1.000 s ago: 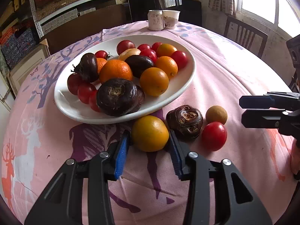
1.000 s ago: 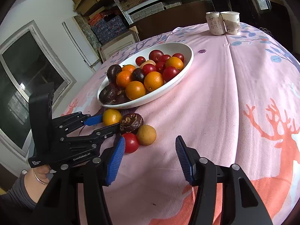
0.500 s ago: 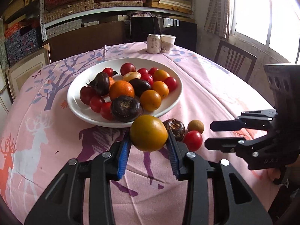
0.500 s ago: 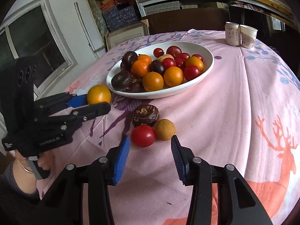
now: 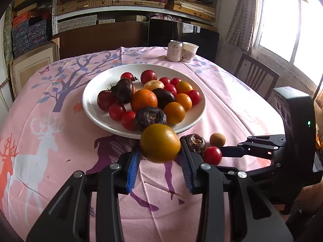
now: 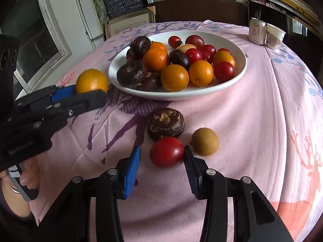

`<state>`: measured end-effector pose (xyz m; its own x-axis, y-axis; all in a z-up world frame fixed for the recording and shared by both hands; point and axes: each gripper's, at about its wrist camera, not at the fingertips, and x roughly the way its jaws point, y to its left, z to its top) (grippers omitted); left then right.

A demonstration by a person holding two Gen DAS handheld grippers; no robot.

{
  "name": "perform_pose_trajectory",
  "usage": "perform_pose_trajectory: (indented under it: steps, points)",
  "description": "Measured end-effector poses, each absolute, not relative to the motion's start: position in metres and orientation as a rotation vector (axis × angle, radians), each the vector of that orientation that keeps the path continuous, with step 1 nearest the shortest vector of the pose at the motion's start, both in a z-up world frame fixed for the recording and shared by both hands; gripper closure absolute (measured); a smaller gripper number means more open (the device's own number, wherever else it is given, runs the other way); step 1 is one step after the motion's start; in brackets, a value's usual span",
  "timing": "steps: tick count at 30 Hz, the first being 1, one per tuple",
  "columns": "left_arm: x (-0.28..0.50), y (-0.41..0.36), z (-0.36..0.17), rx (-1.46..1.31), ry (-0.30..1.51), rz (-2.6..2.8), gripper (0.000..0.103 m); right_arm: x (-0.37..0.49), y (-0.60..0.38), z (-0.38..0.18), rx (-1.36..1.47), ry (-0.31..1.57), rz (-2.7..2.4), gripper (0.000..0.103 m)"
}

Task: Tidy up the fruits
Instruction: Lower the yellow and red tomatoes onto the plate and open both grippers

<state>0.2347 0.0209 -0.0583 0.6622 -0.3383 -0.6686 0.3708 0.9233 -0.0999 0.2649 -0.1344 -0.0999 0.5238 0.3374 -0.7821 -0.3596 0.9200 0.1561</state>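
My left gripper (image 5: pixel 160 159) is shut on an orange (image 5: pixel 160 142) and holds it above the cloth, just in front of the white plate (image 5: pixel 94 109) of mixed fruit. The orange also shows in the right wrist view (image 6: pixel 91 80), beside the plate (image 6: pixel 240 68). My right gripper (image 6: pixel 161 161) is open, low over the table, with a red tomato (image 6: pixel 166 151) between its fingertips. A dark brown fruit (image 6: pixel 165 124) and a small tan fruit (image 6: pixel 205 141) lie right behind the tomato.
A can (image 5: pixel 174 48) and a paper cup (image 5: pixel 188 52) stand at the table's far edge. A wooden chair (image 5: pixel 256 76) is at the right. Shelves with boxes fill the back wall. The pink printed cloth (image 5: pixel 50 141) covers the round table.
My left gripper closed on the orange and lifted it off the cloth. My right gripper moved in toward the red tomato, which now sits between its fingers.
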Motion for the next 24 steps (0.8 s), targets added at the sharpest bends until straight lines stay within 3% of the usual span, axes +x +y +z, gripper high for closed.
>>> perform_pose_trajectory:
  steps: [1,15,24]
  points:
    - [0.234,0.021,-0.058,0.047,0.746,-0.399,0.066,0.266,-0.135,-0.101,-0.023,0.933,0.402,0.07]
    - [0.223,0.015,-0.054,0.038,0.732,-0.448,0.066,0.244,-0.176,-0.083,0.201,0.853,0.492,0.071]
    - [0.268,-0.001,-0.027,0.109,0.732,-0.396,0.066,0.337,-0.181,-0.019,0.285,0.802,0.495,0.071]
